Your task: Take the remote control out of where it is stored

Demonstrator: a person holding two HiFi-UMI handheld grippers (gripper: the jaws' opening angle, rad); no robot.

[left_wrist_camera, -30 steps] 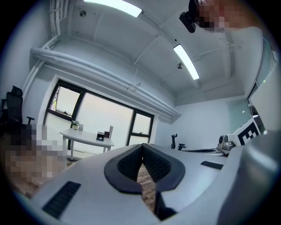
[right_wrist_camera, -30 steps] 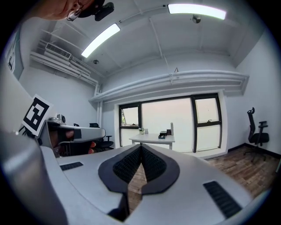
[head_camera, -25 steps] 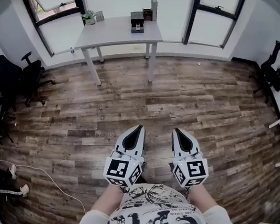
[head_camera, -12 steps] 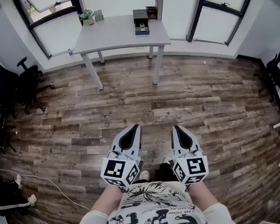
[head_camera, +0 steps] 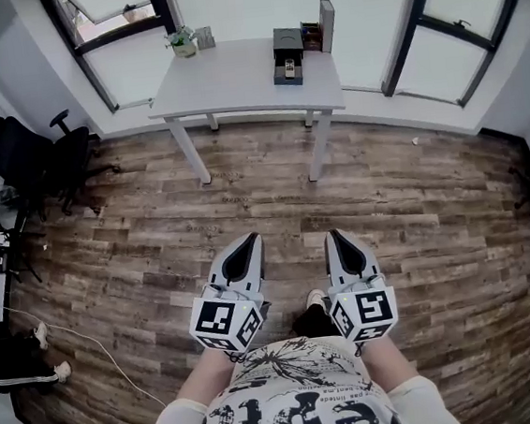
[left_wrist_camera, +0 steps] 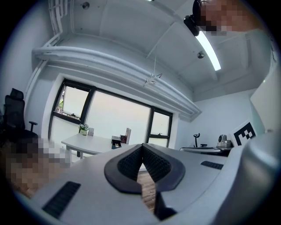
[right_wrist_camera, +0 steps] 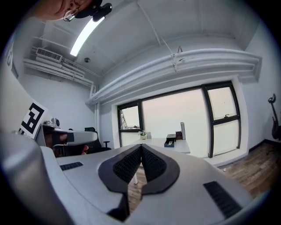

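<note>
Left gripper (head_camera: pixel 247 248) and right gripper (head_camera: pixel 335 238) are held shut, empty. The remote (head_camera: pixel 289 64) is seen in a box (head_camera: pixel 286 42) on the surface (head_camera: pixel 232 73) at 12 o'clock. It could be knocked by shut grippers.

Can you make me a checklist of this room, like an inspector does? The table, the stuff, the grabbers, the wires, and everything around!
Surface: white table, across the room.
Job's things: dark box on the table; a small thing in it, maybe the remote.
Clutter: potted plant, upright box.
Grippers: left gripper and right gripper both shut, empty.
Cables: white cable on the floor.
Surroundings: wooden floor, black office chairs.
</note>
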